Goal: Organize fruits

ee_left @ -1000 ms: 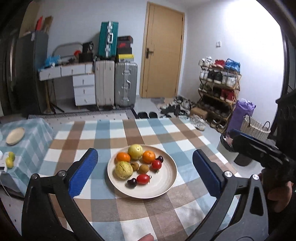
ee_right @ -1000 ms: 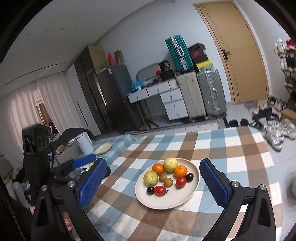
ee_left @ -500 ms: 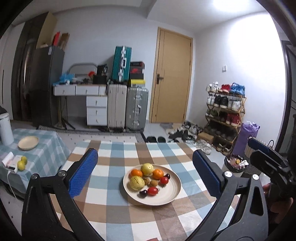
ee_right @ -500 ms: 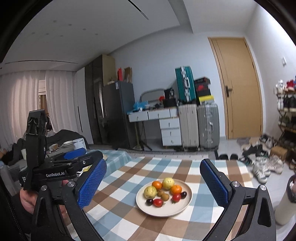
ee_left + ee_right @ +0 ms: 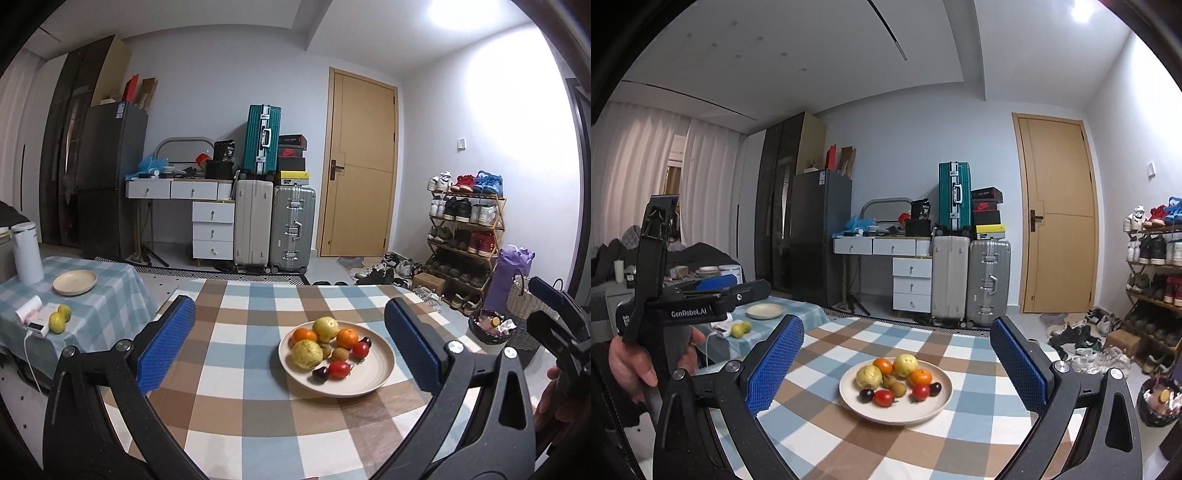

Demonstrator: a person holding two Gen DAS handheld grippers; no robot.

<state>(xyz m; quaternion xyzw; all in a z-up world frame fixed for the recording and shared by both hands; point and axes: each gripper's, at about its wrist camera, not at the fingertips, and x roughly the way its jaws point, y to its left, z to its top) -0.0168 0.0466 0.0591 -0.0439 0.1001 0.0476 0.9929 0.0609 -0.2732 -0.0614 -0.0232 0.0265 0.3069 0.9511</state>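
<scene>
A beige plate (image 5: 373, 380) of fruit sits on the checked table (image 5: 251, 406); it also shows in the right wrist view (image 5: 923, 410). It holds oranges (image 5: 305, 335), yellow-green fruits (image 5: 306, 353), red tomatoes (image 5: 339, 370), dark plums and small brown fruits. My left gripper (image 5: 288, 347) is open and empty, held above the table's near side, level and back from the plate. My right gripper (image 5: 897, 362) is open and empty, also back from the plate. An empty beige plate (image 5: 75, 282) and two lemons (image 5: 59, 320) lie on the side table at left.
A side table with a checked cloth (image 5: 110, 295) carries a white jug (image 5: 26, 254) and a small white device. Suitcases (image 5: 291, 229), a drawer desk, a fridge and a door stand at the back. A shoe rack (image 5: 465, 236) and a waste bin (image 5: 491, 328) stand right.
Both grippers have pulled back and tilted up, so the plate looks smaller and lower and more of the room and ceiling shows. Both stay open. The fruit has not moved.
</scene>
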